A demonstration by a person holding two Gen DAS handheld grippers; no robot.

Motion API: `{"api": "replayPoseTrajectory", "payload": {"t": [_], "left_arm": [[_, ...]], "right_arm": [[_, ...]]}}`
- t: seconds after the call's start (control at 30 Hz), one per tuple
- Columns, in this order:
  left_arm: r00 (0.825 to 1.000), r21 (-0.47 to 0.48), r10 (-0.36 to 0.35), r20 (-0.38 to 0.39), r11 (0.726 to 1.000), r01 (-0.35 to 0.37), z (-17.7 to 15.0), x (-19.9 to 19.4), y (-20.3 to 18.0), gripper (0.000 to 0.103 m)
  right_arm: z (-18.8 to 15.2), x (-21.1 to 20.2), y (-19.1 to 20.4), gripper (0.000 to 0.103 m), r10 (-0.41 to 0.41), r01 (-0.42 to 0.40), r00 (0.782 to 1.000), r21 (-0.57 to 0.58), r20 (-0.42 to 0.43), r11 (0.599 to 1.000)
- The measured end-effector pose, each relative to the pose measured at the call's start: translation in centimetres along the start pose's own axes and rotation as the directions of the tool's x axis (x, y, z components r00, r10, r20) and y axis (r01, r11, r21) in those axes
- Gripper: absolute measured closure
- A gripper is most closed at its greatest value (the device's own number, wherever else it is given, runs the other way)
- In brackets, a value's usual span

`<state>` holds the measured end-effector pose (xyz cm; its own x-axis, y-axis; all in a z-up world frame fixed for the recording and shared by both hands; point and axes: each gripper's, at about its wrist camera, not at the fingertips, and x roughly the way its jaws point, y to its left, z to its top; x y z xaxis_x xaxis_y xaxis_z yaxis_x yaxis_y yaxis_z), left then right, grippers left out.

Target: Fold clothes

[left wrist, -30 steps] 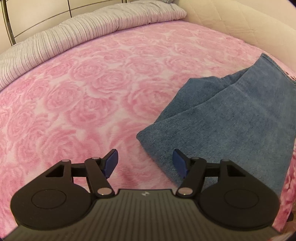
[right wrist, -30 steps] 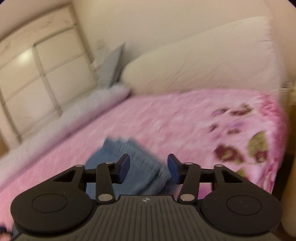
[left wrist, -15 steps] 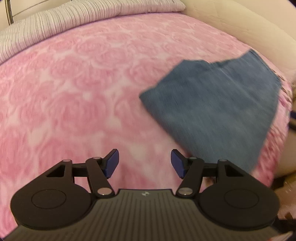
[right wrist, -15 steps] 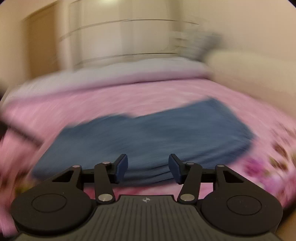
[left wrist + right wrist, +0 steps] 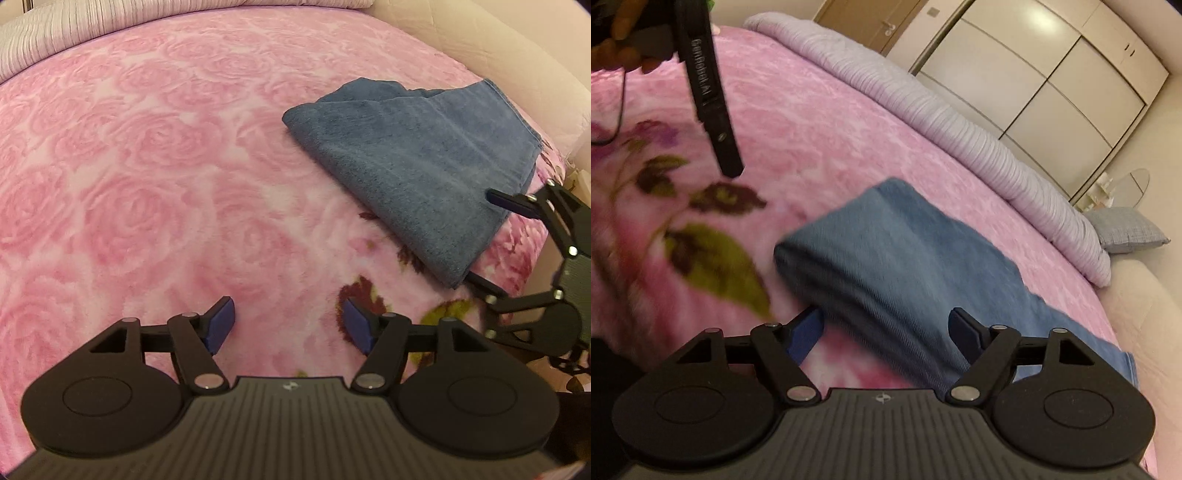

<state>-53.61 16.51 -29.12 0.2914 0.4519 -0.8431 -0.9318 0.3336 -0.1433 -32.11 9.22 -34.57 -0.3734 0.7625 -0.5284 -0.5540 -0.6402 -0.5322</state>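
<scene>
Warm dim light; fisheye edges, motion blur

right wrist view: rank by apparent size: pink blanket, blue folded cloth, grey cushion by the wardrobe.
1. pink blanket, fills most of the frame
2. blue folded cloth
3. grey cushion, smallest, though it lies farthest from the camera, so its true size is unsure

bed: pink rose-patterned blanket [image 5: 155,177] covers it
on it: folded blue towel [image 5: 424,155], ahead-right of the left hand-held gripper [image 5: 288,325]
far edge: striped lilac quilt [image 5: 953,125]

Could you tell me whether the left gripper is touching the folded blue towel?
Apart. The left wrist view shows the left gripper over bare pink blanket, with blanket visible between it and the folded blue towel.
</scene>
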Motion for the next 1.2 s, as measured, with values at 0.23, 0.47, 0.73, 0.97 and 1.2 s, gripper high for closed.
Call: {"api": "replayPoseTrajectory", "payload": {"t": [0.23, 0.47, 0.73, 0.97, 1.2], "left_arm": [[1.000, 0.002, 0.006, 0.008, 1.000, -0.006, 0.4, 0.4, 0.3, 0.042], [0.996, 0.042, 0.053, 0.074, 0.997, -0.057, 4.9, 1.1, 0.4, 0.042], [0.991, 0.151, -0.009, 0.132, 0.988, -0.011, 10.4, 4.3, -4.0, 0.042], [0.980, 0.192, -0.168, 0.109, 0.971, 0.145, 13.2, 9.4, -10.9, 0.042], [0.975, 0.235, -0.196, 0.109, 0.958, 0.167, 14.1, 11.5, -14.7, 0.042]], "right_arm": [[0.1, 1.3, 1.4, 0.063, -0.021, 0.022, 0.998, -0.030, 0.056, 0.999], [-2.9, 0.0, -10.5, 0.086, 0.149, -0.272, 0.962, 0.771, 0.228, 0.577], [-13.5, -2.5, -22.3, 0.086, -0.096, -0.260, 0.962, 0.965, 0.256, -0.038], [-22.7, -0.4, -25.4, 0.084, -0.131, -0.117, 0.988, 0.955, 0.084, -0.273], [-22.9, 0.3, -27.2, 0.067, -0.166, -0.191, 0.974, 0.947, 0.151, -0.258]]}}
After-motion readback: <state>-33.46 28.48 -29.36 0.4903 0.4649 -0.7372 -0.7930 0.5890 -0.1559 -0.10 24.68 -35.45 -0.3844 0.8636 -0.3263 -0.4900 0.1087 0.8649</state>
